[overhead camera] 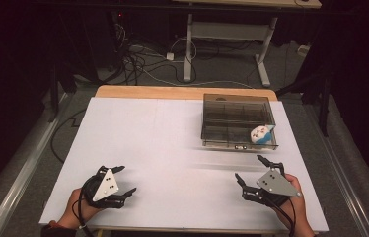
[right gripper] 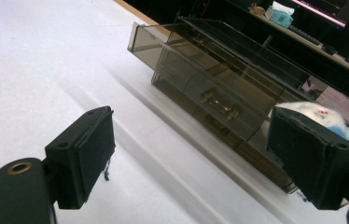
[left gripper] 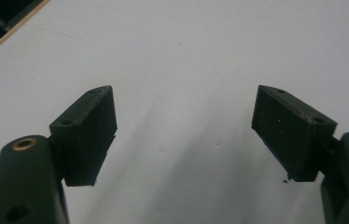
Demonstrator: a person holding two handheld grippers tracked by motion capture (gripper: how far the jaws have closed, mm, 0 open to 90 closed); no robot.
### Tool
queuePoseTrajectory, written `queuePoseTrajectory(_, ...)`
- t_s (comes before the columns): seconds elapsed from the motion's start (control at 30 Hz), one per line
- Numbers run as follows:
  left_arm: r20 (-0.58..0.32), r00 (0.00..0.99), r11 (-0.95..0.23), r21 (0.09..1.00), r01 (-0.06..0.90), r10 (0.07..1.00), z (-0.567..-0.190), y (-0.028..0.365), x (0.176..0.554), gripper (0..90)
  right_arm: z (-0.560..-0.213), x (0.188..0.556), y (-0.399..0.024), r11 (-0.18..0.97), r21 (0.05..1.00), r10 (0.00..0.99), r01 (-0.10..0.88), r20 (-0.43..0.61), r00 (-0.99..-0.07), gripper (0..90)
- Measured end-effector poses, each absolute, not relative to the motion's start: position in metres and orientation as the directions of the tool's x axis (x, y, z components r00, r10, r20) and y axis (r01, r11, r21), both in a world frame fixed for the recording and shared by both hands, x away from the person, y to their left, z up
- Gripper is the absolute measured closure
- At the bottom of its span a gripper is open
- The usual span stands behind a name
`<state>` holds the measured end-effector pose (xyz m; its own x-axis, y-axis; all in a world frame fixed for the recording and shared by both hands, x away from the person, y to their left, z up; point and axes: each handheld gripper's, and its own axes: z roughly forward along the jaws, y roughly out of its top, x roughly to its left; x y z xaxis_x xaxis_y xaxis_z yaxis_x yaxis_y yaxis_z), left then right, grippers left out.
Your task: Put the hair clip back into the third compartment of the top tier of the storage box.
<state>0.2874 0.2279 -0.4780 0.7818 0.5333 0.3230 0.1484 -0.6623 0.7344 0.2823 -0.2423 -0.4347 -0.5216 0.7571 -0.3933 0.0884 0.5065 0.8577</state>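
A smoky clear drawer box [overhead camera: 239, 120] is seen at the table's [overhead camera: 163, 148] far right, a white-and-blue toy [overhead camera: 261, 134] inside its near-right corner, just beyond the right gripper [overhead camera: 251, 173], whose jaws are spread; the left gripper [overhead camera: 125, 180], also spread, is held well apart

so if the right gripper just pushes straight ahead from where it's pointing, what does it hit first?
Most likely the smoky clear drawer box: the right gripper, jaws open, points at its front with bare white table between. Depth is unclear, so this is an estimate.
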Motion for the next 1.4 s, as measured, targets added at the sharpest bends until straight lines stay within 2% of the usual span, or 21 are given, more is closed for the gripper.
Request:
queuePoseTrajectory(0.43, 0.320, 0.793, -0.659, 0.740, 0.134, 0.519, -0.478, 0.226, 0.288, 21.2, -0.453, 0.279, -0.251, 0.521, 0.846, 0.743, 0.113, -0.384, -0.548, 15.3)
queuePoseTrajectory(0.93, 0.306, 0.800, -0.653, 0.745, 0.137, 0.517, -0.477, 0.225, 0.289, 20.8, -0.477, 0.275, -0.271, 0.510, 0.846, 0.766, 0.152, -0.368, -0.527, 15.2)
queuePoseTrajectory(1.4, 0.306, 0.803, -0.657, 0.742, 0.136, 0.512, -0.477, 0.223, 0.288, 20.8, -0.469, 0.272, -0.277, 0.445, 0.885, 0.798, 0.136, -0.324, -0.508, 15.2)
